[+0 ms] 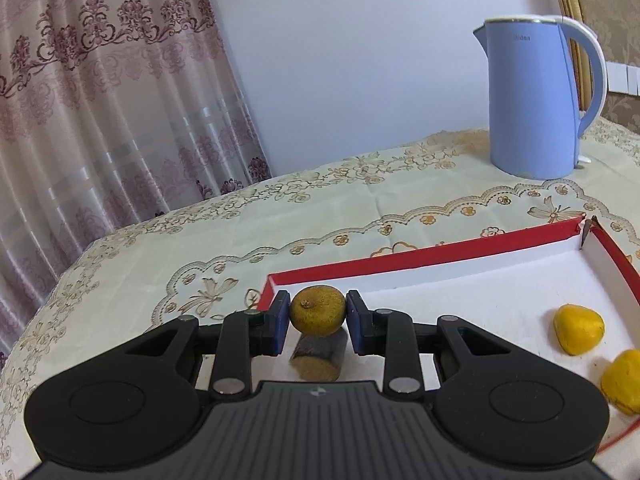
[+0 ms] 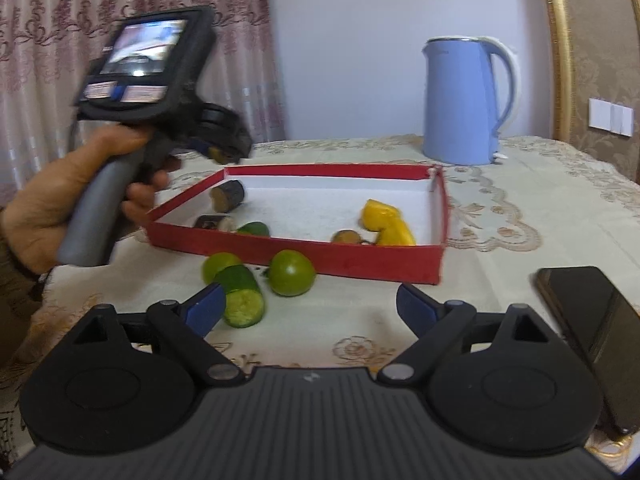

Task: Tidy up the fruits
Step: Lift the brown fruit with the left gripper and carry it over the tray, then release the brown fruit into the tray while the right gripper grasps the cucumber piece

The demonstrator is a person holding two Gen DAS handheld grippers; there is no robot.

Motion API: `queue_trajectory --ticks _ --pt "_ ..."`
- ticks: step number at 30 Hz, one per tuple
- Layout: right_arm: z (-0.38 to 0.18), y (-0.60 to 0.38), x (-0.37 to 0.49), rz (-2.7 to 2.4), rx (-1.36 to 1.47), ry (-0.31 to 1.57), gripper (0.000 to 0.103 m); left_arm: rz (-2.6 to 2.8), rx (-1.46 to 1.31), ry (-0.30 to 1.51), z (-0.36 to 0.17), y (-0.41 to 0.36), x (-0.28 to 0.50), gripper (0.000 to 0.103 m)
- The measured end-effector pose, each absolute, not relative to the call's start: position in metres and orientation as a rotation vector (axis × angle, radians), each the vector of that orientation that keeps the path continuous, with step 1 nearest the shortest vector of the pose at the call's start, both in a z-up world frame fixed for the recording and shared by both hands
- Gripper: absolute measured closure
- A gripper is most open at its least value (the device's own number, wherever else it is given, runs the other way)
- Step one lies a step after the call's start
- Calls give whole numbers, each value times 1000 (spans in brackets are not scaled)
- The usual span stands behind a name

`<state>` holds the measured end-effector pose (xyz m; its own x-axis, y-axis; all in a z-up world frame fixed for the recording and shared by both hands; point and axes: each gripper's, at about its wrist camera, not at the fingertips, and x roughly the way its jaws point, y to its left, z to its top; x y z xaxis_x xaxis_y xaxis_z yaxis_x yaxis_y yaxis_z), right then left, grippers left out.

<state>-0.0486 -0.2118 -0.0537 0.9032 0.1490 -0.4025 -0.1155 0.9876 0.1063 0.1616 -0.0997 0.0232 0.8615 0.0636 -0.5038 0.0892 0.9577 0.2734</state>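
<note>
My left gripper (image 1: 318,312) is shut on a small brownish-yellow fruit (image 1: 318,310) and holds it above the near left corner of the red box (image 1: 420,258). A dark cut piece (image 1: 318,356) lies in the box right under it. Yellow pieces (image 1: 578,328) lie in the box to the right. In the right wrist view my right gripper (image 2: 310,306) is open and empty over the cloth in front of the box (image 2: 360,258). A cut cucumber piece (image 2: 242,296) lies by its left finger, with two green limes (image 2: 291,272) behind. The left gripper (image 2: 222,148) shows there too, blurred.
A blue kettle (image 1: 536,100) stands at the back of the table; it also shows in the right wrist view (image 2: 464,100). A black phone (image 2: 592,332) lies at the right. The box also holds dark pieces (image 2: 230,196), a green piece and a yellow piece (image 2: 384,222). A curtain hangs at the left.
</note>
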Motion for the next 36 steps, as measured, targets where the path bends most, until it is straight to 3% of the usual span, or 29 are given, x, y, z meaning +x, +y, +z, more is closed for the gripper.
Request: queue_trajectory --ticks 5,10,16,25,36 --pt "-53 -200 -42 196 72 443 25 -16 316 543 19 -111 173 74" --pt "-53 -189 -31 251 65 477 48 -18 326 554 13 -114 179 74" --pt "-57 -177 -17 293 39 517 59 -20 322 563 11 -112 183 74" --pt "-60 -176 -6 277 42 559 69 -35 316 580 7 -115 187 74" --pt "-52 -184 -13 281 75 536 70 -50 286 640 -1 -120 201 74"
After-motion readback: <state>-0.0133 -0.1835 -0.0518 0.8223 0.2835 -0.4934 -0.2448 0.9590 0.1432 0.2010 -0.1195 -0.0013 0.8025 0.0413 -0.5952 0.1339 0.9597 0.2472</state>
